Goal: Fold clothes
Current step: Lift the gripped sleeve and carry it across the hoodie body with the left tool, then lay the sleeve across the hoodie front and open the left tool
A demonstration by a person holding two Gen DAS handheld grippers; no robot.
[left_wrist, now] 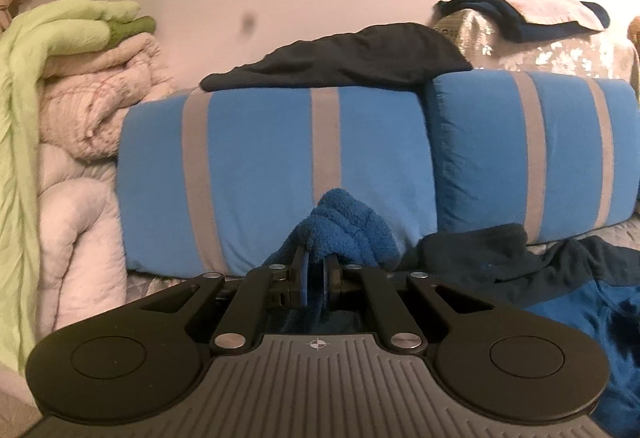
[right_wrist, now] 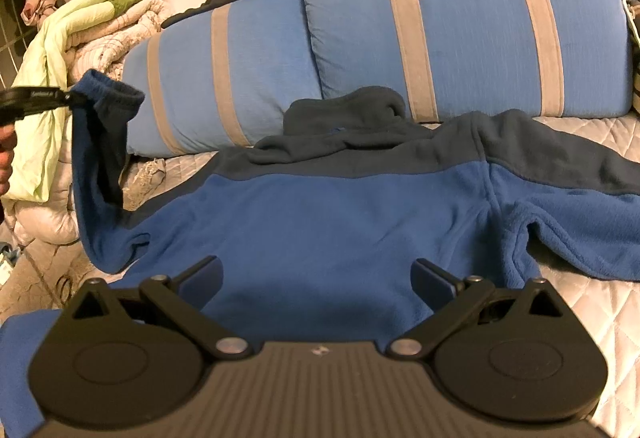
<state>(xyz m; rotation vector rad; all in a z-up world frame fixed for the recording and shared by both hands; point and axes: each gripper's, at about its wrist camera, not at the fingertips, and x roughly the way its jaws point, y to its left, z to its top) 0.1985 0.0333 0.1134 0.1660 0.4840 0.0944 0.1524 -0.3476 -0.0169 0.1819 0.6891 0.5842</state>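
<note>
Left hand-held gripper (left_wrist: 316,270) clamped on fleece cuff (left_wrist: 340,230), lifted

From the left wrist we look low and close along the fingers toward the striped cushions (left_wrist: 276,174); the right wrist sits farther back (angled downward), sharing those cushions.

I see the fleece top (right_wrist: 320,222) lying flat on the bed (right_wrist: 580,302), right in front of my right gripper (right_wrist: 318,284). Its hood (right_wrist: 344,114) lies at the far side, against two pillows (right_wrist: 460,22) that stand side by side behind it. A dark cloth (left_wrist: 340,54) lies on top of the pillows. My left gripper (left_wrist: 316,274) holds one sleeve (right_wrist: 104,126) up, left of the top. Further left sits a pile of blankets (left_wrist: 80,110).
</note>
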